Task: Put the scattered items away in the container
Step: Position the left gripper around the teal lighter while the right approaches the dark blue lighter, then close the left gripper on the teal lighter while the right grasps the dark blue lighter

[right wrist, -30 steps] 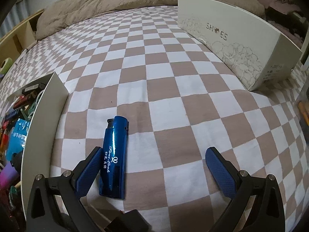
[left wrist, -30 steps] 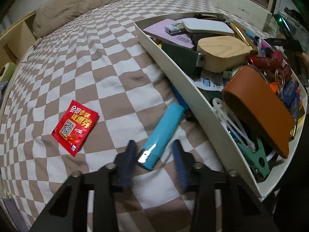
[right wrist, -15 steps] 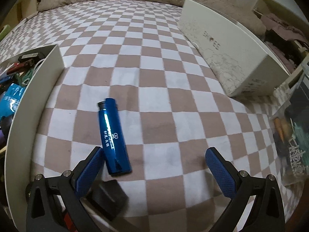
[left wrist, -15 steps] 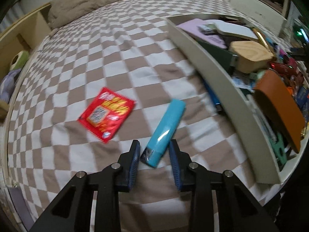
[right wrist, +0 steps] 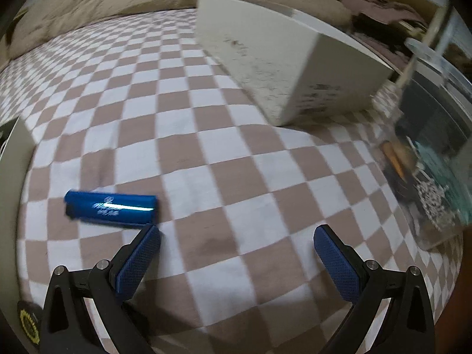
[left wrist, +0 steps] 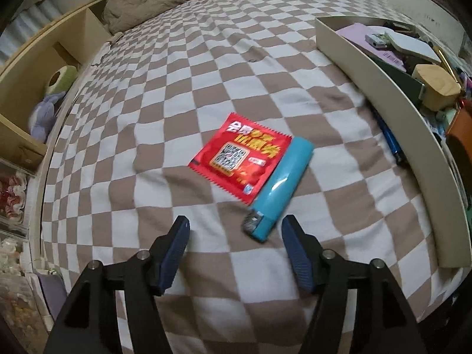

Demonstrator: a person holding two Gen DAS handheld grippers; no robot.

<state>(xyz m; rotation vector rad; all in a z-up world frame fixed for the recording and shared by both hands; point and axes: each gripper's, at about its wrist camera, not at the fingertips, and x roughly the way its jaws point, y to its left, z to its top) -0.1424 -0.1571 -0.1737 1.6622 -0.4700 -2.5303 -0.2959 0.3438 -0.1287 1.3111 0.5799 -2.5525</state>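
I am over a bed [left wrist: 183,94] with a brown and white checked sheet. A tan blanket lies bunched at the far end. My container [left wrist: 392,94] sits on the right side of the left view, full of mixed things, and its far side is cut off by the picture edge. A white shoe box [right wrist: 283,59] looks blurry in the right view, so I cannot read its print. There is lots of bare sheet between them. My left gripper [left wrist: 234,230] is wide open and holds nothing. The light blue lighter [left wrist: 280,188] lies just ahead of it, touching the red packet [left wrist: 239,156]. My right gripper [right wrist: 236,233] is wide open too. The dark blue lighter [right wrist: 110,206] lies flat by its left finger.
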